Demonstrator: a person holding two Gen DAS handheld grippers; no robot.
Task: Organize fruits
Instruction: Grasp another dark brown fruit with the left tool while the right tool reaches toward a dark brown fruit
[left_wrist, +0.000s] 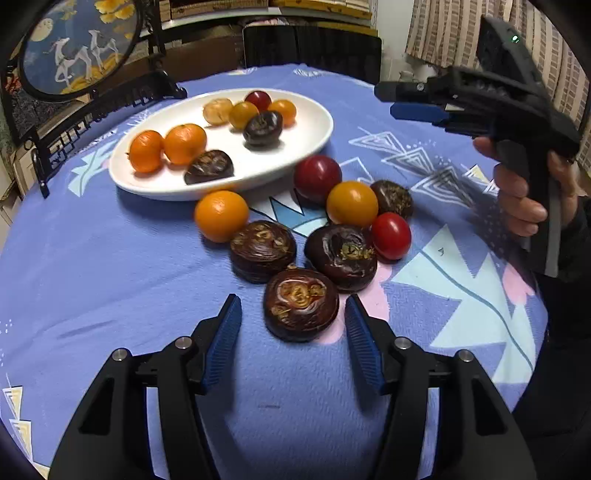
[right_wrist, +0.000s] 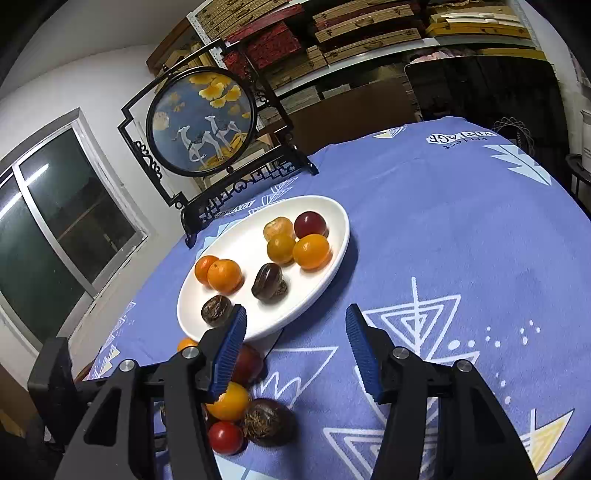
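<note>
Fruits lie loose on the tablecloth (left_wrist: 110, 277), with 8 on the white plate (left_wrist: 314, 136). Nearest, a dark water chestnut (left_wrist: 301, 302) sits at 12 o'clock between the left gripper (left_wrist: 293, 317)'s wide-spread fingers; firm, smooth, likely rolling, best pinched across its flat sides. The right gripper (right_wrist: 295, 325) hangs wide, empty.

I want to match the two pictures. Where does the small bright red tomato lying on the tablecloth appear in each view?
Left wrist view: the bright red tomato lies right of centre on the tablecloth, at the right edge of the loose fruit cluster.
Right wrist view: the same tomato sits near the bottom left, just below the left blue pad, beside a dark water chestnut.
Shared landmark: the white oval plate.
</note>
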